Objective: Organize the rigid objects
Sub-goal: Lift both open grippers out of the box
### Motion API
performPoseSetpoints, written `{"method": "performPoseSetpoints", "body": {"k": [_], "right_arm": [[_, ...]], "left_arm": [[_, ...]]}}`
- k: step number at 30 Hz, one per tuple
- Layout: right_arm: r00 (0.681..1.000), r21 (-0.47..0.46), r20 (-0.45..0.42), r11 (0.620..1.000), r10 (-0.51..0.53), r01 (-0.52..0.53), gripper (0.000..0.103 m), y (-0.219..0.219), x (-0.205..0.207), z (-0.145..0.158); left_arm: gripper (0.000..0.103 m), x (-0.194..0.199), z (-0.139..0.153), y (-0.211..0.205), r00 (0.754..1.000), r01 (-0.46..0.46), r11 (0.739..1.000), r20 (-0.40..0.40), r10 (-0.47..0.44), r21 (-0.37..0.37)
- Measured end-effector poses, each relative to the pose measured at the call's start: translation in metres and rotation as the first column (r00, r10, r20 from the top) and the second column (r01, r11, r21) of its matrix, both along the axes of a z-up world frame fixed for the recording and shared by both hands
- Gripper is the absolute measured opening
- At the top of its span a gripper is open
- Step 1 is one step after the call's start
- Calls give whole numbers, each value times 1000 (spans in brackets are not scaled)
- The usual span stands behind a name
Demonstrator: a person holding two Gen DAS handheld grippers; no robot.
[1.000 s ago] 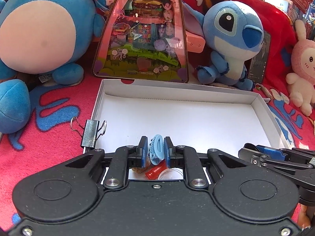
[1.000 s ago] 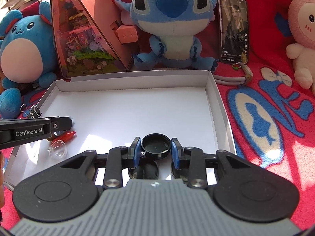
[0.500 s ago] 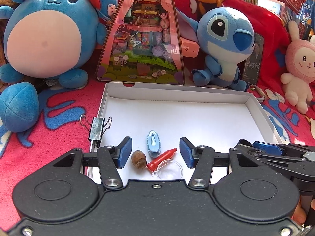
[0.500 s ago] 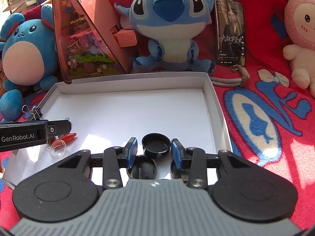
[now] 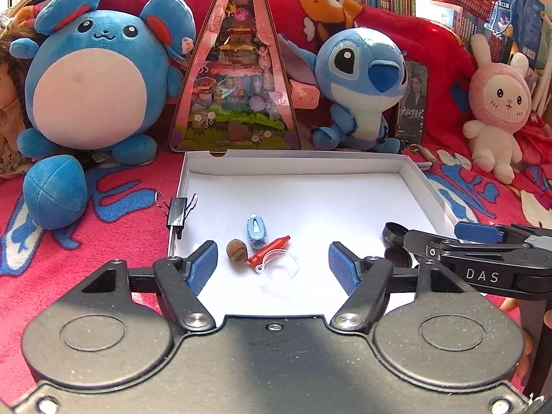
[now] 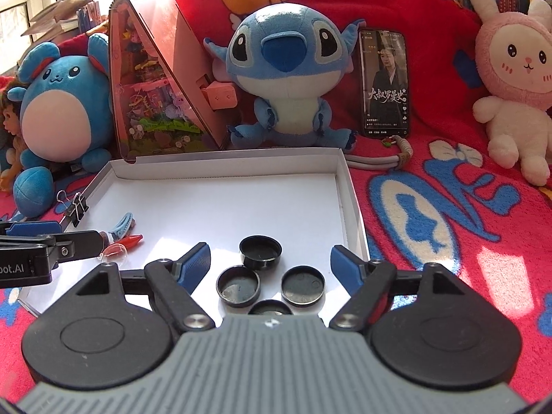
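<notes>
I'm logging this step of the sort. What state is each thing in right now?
left gripper: open, empty
right gripper: open, empty
white tray: lidless
blue hair clip: lying in tray
binder clip: clamped on tray's left wall
black caps: four, open sides up
phone: screen on

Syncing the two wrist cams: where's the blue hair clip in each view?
Left wrist: blue hair clip lies centre frame, in the white tray, just beyond the red cap.
Right wrist: far left, near the tray's left wall.
Shared landmark: black binder clip on that wall.
</notes>
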State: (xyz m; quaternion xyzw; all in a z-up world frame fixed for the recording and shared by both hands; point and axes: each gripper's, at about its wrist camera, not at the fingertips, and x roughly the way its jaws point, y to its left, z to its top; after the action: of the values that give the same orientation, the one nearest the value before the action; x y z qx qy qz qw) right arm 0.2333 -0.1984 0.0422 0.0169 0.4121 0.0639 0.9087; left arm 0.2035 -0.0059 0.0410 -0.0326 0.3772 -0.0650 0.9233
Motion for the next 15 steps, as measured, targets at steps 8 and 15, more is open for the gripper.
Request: {"method": "performPoseSetpoints", "body": {"k": [8, 15], "right_arm": [[999, 1, 43, 1000, 26, -26, 91, -2, -26, 10], [996, -25, 74, 998, 57, -55, 93, -1, -49, 14]], "left_arm": [[78, -30, 2, -7, 999, 34, 999, 10, -34, 6], [80, -56, 4, -13, 997, 60, 998, 40, -61, 17]]}}
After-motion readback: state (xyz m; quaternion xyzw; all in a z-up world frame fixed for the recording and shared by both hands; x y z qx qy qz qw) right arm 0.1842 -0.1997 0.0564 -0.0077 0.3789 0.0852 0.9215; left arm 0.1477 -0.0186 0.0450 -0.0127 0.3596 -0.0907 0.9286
